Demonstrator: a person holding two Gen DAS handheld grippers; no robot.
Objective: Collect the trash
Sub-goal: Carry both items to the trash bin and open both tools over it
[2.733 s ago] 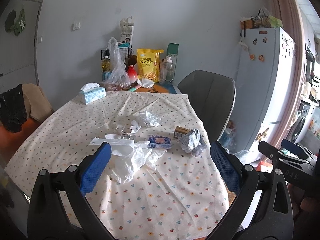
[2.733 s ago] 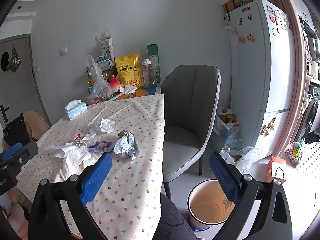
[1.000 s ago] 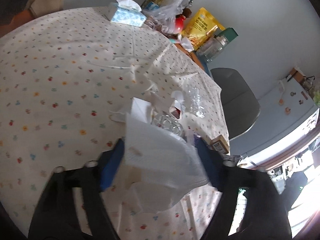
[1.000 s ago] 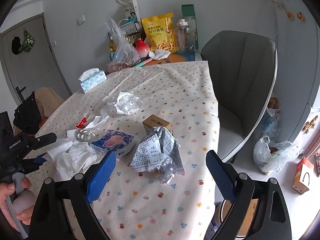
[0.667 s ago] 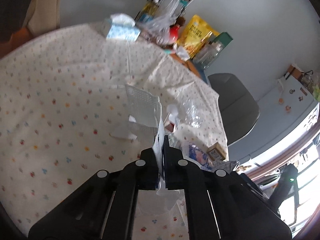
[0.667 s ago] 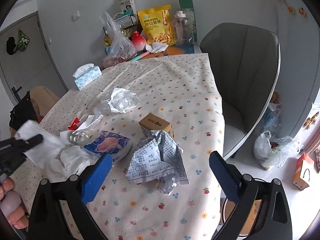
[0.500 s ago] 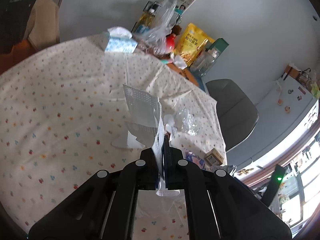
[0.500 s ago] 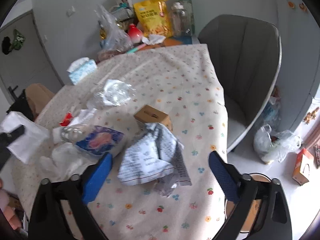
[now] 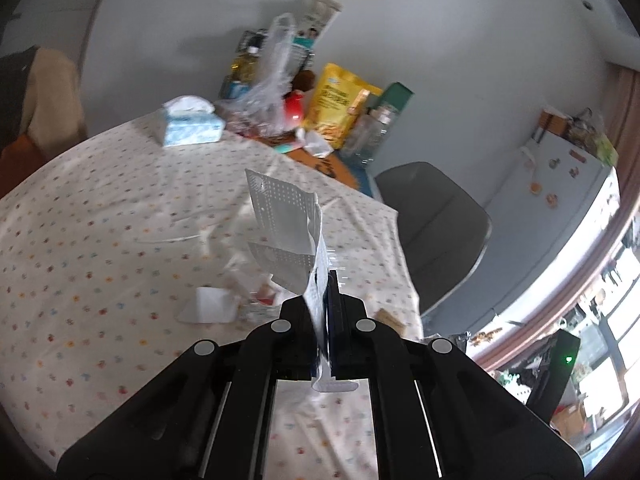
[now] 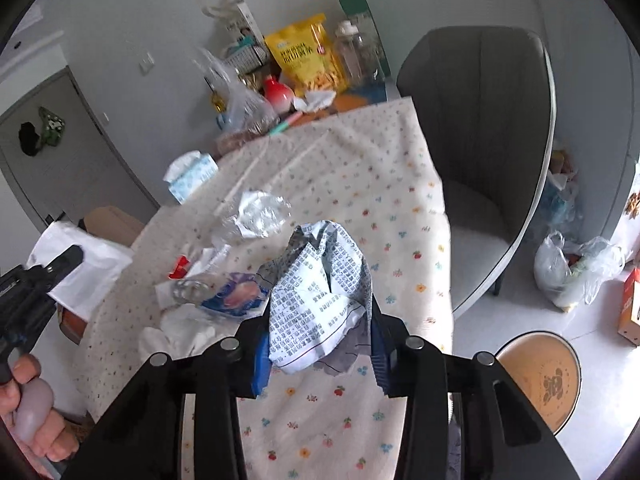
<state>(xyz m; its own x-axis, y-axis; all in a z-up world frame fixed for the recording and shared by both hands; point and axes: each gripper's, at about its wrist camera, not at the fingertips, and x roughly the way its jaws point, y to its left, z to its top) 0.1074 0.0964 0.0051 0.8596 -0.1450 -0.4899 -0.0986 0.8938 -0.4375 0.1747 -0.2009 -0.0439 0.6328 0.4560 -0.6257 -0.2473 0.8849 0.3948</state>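
— What does your left camera see?

— My left gripper is squeezed tight on a white paper towel. The towel is thin and has little dots pressed in it. It sticks up from between my two fingers, above the table. The table has a cloth with tiny flowers. Under the towel there is more trash, but it looks blurry. Far back I see a blue tissue box, a yellow snack bag and a gray chair.

— And your right camera?

— My right gripper is closed around a crumpled wrapper. It is white and gray with lots of small blue print. The blue pads press it from both sides. It is near the table edge, but I cannot tell if it is touching the cloth.

— What else is there?

— Just to the left of the wrapper lies a blue snack packet. Behind it is a clear crinkly plastic piece. On the floor to the right stands a round trash bin, beside the chair. At the far left I see my left gripper holding the white paper towel up, off past the table edge.
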